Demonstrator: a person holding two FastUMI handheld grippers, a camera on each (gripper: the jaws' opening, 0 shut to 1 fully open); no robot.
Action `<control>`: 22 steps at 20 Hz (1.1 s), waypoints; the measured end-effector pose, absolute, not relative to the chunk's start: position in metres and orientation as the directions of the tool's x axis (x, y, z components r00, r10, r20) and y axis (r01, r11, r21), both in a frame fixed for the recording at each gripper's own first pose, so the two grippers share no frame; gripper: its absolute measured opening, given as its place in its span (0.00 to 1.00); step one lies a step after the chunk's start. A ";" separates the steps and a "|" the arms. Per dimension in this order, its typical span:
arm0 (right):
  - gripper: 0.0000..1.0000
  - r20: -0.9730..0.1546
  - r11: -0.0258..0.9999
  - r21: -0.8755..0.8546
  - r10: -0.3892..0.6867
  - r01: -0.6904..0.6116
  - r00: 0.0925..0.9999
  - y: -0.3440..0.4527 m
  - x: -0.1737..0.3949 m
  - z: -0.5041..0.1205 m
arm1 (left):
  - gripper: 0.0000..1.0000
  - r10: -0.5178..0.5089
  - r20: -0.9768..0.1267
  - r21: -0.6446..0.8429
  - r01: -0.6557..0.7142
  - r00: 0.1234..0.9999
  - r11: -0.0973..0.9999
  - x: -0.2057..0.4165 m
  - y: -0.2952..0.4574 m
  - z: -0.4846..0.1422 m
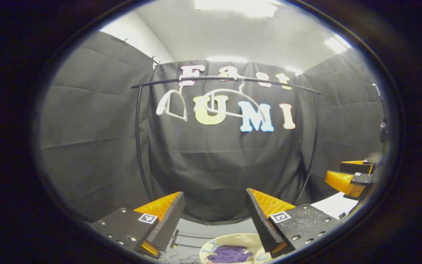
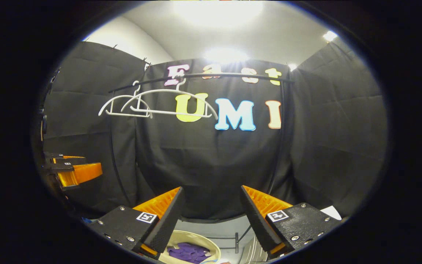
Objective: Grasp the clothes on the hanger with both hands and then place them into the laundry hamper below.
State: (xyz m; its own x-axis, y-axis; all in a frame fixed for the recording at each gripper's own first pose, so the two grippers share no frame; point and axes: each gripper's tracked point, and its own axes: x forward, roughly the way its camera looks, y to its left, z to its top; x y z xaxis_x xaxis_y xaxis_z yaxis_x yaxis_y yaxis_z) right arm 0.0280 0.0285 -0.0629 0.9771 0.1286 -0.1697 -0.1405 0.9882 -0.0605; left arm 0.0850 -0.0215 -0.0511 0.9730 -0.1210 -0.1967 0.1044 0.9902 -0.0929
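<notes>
Already purple clothes inside hamper.

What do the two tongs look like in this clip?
Both the left tongs and the right tongs have two wedge-shaped fingers with ribbed inner faces, on black textured blocks studded with screws. Each block carries a small square black-and-white marker.

A black metal garment rail with a curved top bar spans the booth, carried on two thin black uprights. Its base bars rest on the pale grey floor. Black cloth walls enclose the booth on three sides, creased in horizontal folds. A white ceiling above carries bright rectangular light panels. A white sheet lies on the floor at right.
</notes>
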 end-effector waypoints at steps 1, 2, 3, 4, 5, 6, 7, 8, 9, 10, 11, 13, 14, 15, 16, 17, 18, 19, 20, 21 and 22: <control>0.92 -0.143 0.991 -0.067 0.110 -0.120 0.984 0.022 0.030 -0.051 | 1.00 -0.120 -0.178 -0.090 0.105 0.977 0.990 0.086 -0.018 -0.039; 0.92 -0.118 0.992 -0.071 0.094 -0.103 0.989 0.016 0.030 -0.039 | 1.00 -0.115 -0.159 -0.083 0.103 0.980 0.991 0.085 -0.014 -0.030; 0.94 -0.098 0.993 -0.075 0.082 -0.089 0.992 0.011 0.029 -0.031 | 1.00 -0.111 -0.140 -0.075 0.102 0.984 0.992 0.085 -0.008 -0.018; 0.94 -0.082 0.994 -0.079 0.070 -0.076 0.994 0.007 0.027 -0.024 | 1.00 -0.107 -0.127 -0.067 0.099 0.986 0.993 0.084 -0.004 -0.010; 0.92 -0.067 0.995 -0.080 0.061 -0.067 0.996 0.002 0.024 -0.018 | 1.00 -0.100 -0.110 -0.064 0.094 0.989 0.994 0.085 0.000 -0.002; 0.93 -0.052 0.995 -0.082 0.053 -0.057 0.997 -0.002 0.022 -0.012 | 1.00 -0.096 -0.106 -0.065 0.089 0.990 0.994 0.085 0.002 0.002; 0.93 -0.031 0.995 -0.086 0.040 -0.043 0.999 -0.006 0.018 -0.005 | 1.00 -0.083 -0.105 -0.067 0.076 0.991 0.995 0.086 0.006 0.007; 0.93 -0.012 0.996 -0.087 0.022 -0.023 1.000 -0.012 0.015 0.001 | 1.00 -0.069 -0.093 -0.070 0.063 0.993 0.996 0.086 0.011 0.014; 0.93 0.001 0.997 -0.078 0.011 -0.011 1.000 -0.015 0.012 0.005 | 1.00 -0.057 -0.078 -0.072 0.051 0.995 0.996 0.084 0.015 0.021; 0.93 0.008 0.998 -0.061 0.005 -0.004 1.000 -0.016 0.010 0.008 | 1.00 -0.047 -0.062 -0.071 0.042 0.997 0.997 0.080 0.019 0.027; 0.92 0.012 0.999 -0.044 0.000 0.000 1.000 -0.017 0.009 0.011 | 1.00 -0.039 -0.049 -0.065 0.036 0.998 0.997 0.078 0.022 0.033; 0.93 0.022 1.000 -0.025 -0.016 0.017 1.000 -0.022 0.011 0.015 | 1.00 -0.031 -0.038 -0.050 0.029 0.999 0.998 0.076 0.026 0.041; 0.93 0.025 0.999 -0.018 -0.028 0.028 0.999 -0.025 0.013 0.016 | 1.00 -0.029 -0.039 -0.046 0.027 0.999 0.999 0.075 0.026 0.042; 0.92 0.028 0.999 -0.011 -0.035 0.035 0.999 -0.027 0.015 0.018 | 1.00 -0.027 -0.039 -0.047 0.025 0.999 0.999 0.076 0.025 0.039; 0.92 0.032 0.999 -0.005 -0.043 0.043 0.999 -0.029 0.016 0.019 | 1.00 -0.026 -0.034 -0.047 0.024 0.999 0.999 0.075 0.024 0.040; 0.92 0.037 0.999 -0.001 -0.053 0.053 0.998 -0.031 0.018 0.020 | 1.00 -0.025 -0.033 -0.049 0.023 0.999 0.999 0.076 0.024 0.040; 0.92 0.037 0.998 -0.002 -0.056 0.056 0.998 -0.031 0.019 0.020 | 1.00 -0.024 -0.038 -0.050 0.022 0.999 0.998 0.077 0.023 0.038; 0.92 0.038 0.998 -0.004 -0.061 0.061 0.997 -0.032 0.019 0.020 | 1.00 -0.022 -0.041 -0.053 0.020 0.999 0.998 0.078 0.024 0.036; 0.92 0.037 0.998 -0.007 -0.066 0.066 0.997 -0.033 0.019 0.020 | 1.00 -0.022 -0.045 -0.054 0.019 0.999 0.998 0.078 0.024 0.034; 0.92 0.036 0.998 -0.009 -0.064 0.064 0.997 -0.032 0.018 0.019 | 1.00 -0.021 -0.050 -0.052 0.019 0.999 0.998 0.078 0.025 0.033; 0.92 0.034 0.998 -0.011 -0.062 0.063 0.997 -0.031 0.018 0.018 | 1.00 -0.018 -0.051 -0.048 0.016 0.999 0.999 0.077 0.026 0.032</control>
